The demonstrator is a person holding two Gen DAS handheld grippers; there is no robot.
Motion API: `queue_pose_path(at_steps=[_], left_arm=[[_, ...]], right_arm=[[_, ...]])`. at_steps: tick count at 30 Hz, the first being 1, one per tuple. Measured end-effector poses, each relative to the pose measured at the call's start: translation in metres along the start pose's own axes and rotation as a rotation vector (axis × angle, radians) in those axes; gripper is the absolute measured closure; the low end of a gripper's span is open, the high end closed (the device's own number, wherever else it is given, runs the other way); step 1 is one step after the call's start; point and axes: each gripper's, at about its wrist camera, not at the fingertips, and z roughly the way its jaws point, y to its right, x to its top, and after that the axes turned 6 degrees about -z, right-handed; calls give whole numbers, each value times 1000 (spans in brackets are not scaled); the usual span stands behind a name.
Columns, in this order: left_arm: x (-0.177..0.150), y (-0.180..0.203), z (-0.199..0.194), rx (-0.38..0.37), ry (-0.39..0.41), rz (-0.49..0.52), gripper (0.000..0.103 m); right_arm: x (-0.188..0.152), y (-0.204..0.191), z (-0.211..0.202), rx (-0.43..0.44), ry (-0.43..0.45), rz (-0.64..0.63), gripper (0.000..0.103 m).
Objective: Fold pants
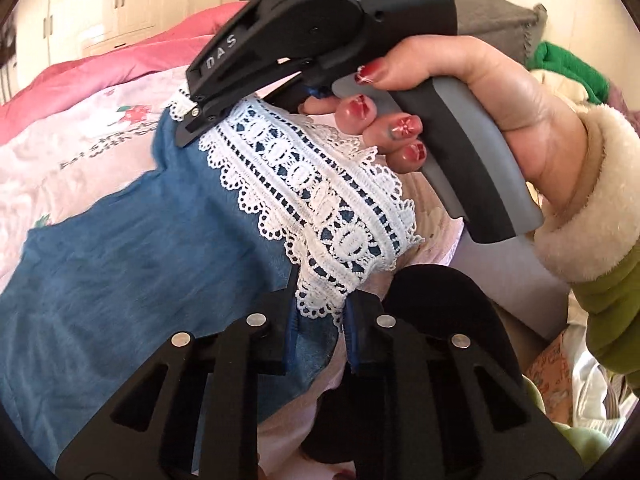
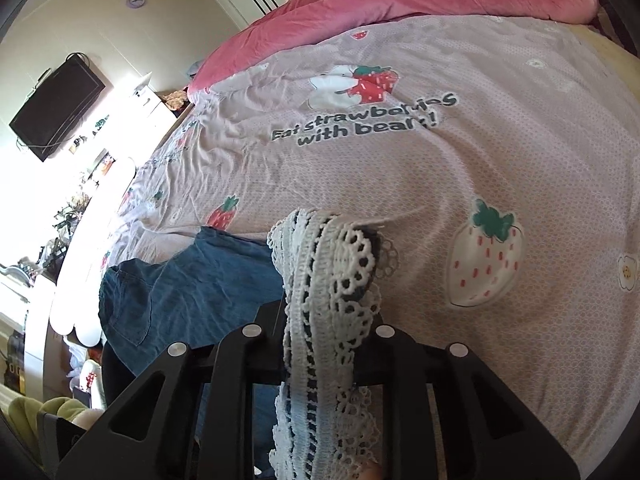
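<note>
The blue denim pants [image 1: 132, 264] lie on the pink bed sheet, with a white lace hem [image 1: 320, 196] at the leg end. My left gripper [image 1: 320, 328] is shut on one end of the lace hem. My right gripper [image 1: 192, 128] shows in the left wrist view, held by a hand, shut on the far end of the same hem. In the right wrist view the right gripper [image 2: 324, 320] pinches the lace hem [image 2: 328, 288], which drapes over its jaws. The pants [image 2: 188, 292] lie to the left below it.
The bed sheet [image 2: 460, 152] has strawberry prints and lettering. A pink duvet [image 2: 400, 4] lies at the far side of the bed. A grey cushion [image 1: 496, 20] and green clothes [image 1: 568, 64] lie at the right. A wall TV [image 2: 56, 108] and cluttered shelves are at the left.
</note>
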Motion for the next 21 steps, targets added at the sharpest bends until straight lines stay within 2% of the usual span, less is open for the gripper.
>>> queue_pose_path(at_steps=[7,14,16,19,21], left_arm=[[-12,-25,-33,-34,45,-120,91],[-36,-58,-57,-27,51,-234,91],[-40,-66,-63,-27,47,-261,91],[-51,-86,-65,-37,34,-330,91],[-57,-97,-64,-47,25,-362,91]], right_arm=[[17,-49,15,-8,-31,-58,84],[26,-102,60,-42,-118,-106,84],[25,-115,75,-61,-147,-113,84],[25,-129,103,-144,-194,-123,83],[25,-130,114,-151,-209,-98,80]])
